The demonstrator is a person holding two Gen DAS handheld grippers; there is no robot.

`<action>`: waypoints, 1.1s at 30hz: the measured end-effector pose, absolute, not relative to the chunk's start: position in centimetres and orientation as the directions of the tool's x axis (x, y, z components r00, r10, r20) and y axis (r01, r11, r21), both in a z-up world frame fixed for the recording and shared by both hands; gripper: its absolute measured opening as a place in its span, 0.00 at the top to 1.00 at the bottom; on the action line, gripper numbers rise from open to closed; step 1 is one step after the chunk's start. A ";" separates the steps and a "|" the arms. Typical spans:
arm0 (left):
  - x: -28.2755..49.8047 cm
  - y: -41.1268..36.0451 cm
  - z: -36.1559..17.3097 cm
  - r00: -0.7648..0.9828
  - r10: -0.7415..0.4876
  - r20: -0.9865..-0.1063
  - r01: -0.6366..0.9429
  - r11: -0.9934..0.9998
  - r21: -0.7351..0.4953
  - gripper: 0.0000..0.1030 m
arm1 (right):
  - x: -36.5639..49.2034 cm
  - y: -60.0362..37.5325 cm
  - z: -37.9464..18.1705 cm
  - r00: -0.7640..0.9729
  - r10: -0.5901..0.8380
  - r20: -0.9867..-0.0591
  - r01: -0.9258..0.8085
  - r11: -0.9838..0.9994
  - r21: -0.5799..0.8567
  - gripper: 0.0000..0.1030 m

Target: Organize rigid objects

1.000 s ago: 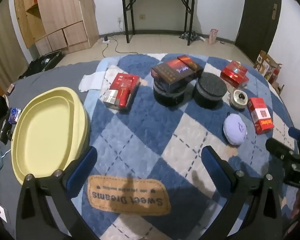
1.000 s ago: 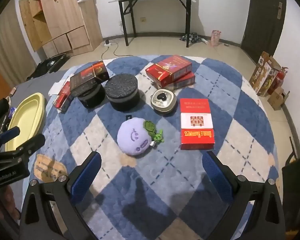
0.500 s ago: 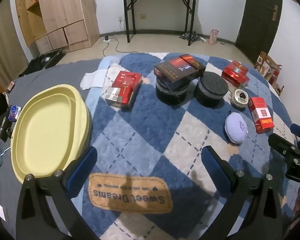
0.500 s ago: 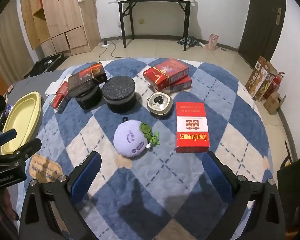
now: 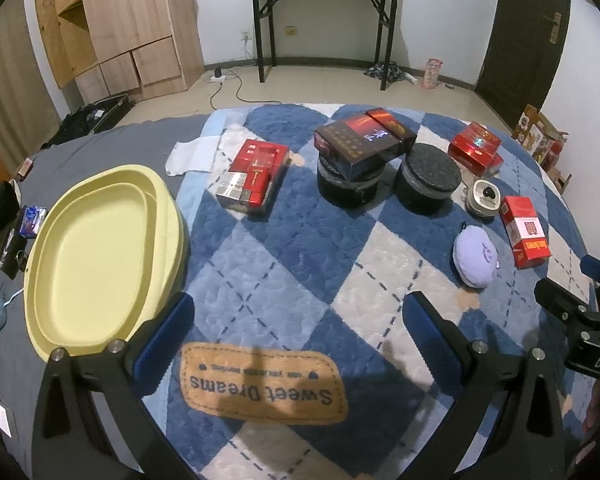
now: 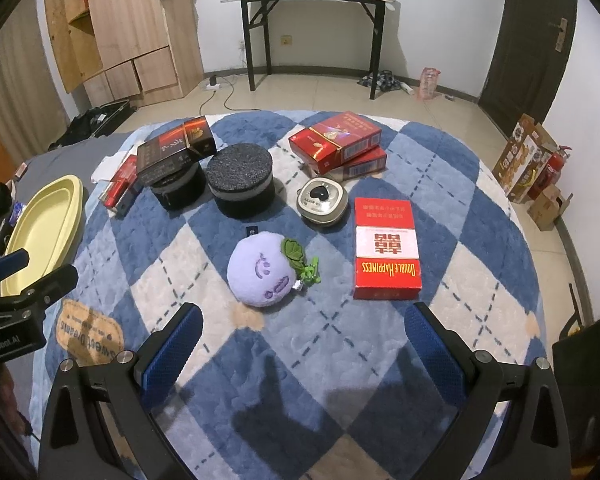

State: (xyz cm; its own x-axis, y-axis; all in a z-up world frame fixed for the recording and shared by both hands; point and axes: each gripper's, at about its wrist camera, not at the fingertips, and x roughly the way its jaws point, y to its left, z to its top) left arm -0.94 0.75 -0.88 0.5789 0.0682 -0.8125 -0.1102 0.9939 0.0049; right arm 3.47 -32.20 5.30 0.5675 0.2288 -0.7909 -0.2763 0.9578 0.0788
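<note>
Red boxes (image 6: 386, 248) number five, black round tins (image 6: 242, 184) two.

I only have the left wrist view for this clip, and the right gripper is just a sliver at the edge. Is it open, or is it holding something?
Observer: The right gripper is open, with nothing between its fingers. The purple plush lies just ahead of it on the blanket.
Reviewer: The plush looks plain from my side. Is anything attached to it?
Observer: Yes, a green leaf charm sits on the side facing the red box.
Reviewer: Is there any readable lettering on that box?
Observer: Its near side reads Double Happiness.
</note>
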 end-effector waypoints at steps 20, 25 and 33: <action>-1.3 1.5 -1.1 0.560 0.063 -0.826 -0.109 0.994 0.003 0.00 | 3.7 -32.2 5.1 0.566 0.240 -0.789 -0.282 0.955 0.088 0.00; -1.2 1.7 -1.2 0.556 0.063 -0.828 -0.117 0.993 -0.003 0.00 | 3.6 -32.3 5.1 0.567 0.245 -0.786 -0.285 0.954 0.091 0.00; -1.0 1.8 -0.8 0.564 0.053 -0.824 -0.112 0.994 -0.013 0.00 | 4.0 -33.1 4.3 0.557 0.229 -0.798 -0.260 0.961 0.095 0.00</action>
State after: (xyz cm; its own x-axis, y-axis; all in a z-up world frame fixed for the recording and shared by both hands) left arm -1.03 1.84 -0.79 0.5640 0.0526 -0.8241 -0.1119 0.9936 -0.0132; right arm 4.04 -33.10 4.30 0.5570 0.2290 -0.7983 -0.2596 0.9611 0.0945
